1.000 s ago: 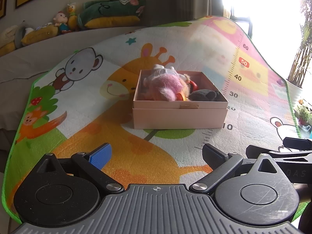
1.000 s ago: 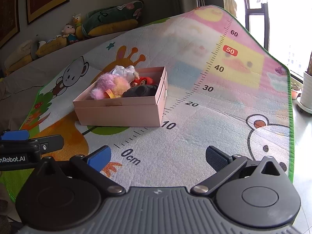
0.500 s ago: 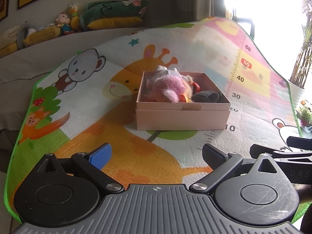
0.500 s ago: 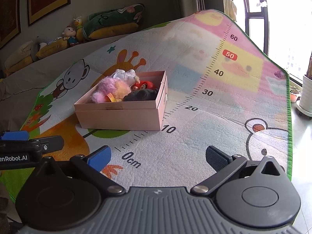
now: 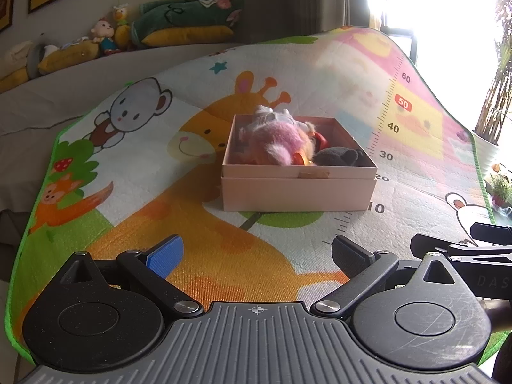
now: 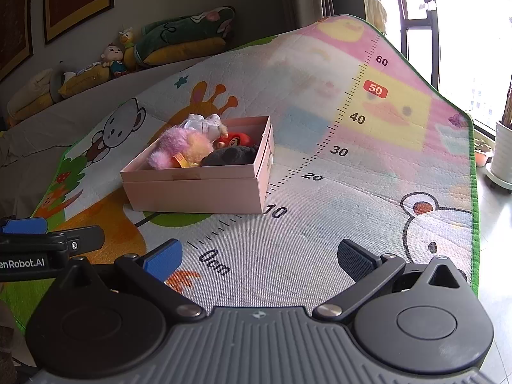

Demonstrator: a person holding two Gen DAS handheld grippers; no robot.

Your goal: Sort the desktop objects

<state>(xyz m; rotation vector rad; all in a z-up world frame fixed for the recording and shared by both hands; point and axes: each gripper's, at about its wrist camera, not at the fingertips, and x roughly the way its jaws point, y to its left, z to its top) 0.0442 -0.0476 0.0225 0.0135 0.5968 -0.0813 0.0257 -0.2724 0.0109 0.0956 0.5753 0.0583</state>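
Covering the surface: cartoon play mat (image 5: pixel 153 192), pink box (image 5: pixel 297 188).

The play mat (image 6: pixel 320 224) carries a printed ruler scale (image 6: pixel 323 150) running away from the pink box (image 6: pixel 198 188). Legible marks in the right wrist view: "0cm" nearest the camera, "10" at the box's near right corner, then "20", "30", "40", "50" in white on a red tag, and "60" farthest off. The left wrist view shows the same scale right of the box, "10" to "60". The left gripper (image 6: pixel 48 243) body reads "enRobot.AI", first letters cut off. The right gripper (image 5: pixel 486 256) body reads "DAS", partly cropped. The small tab on the box front is illegible.
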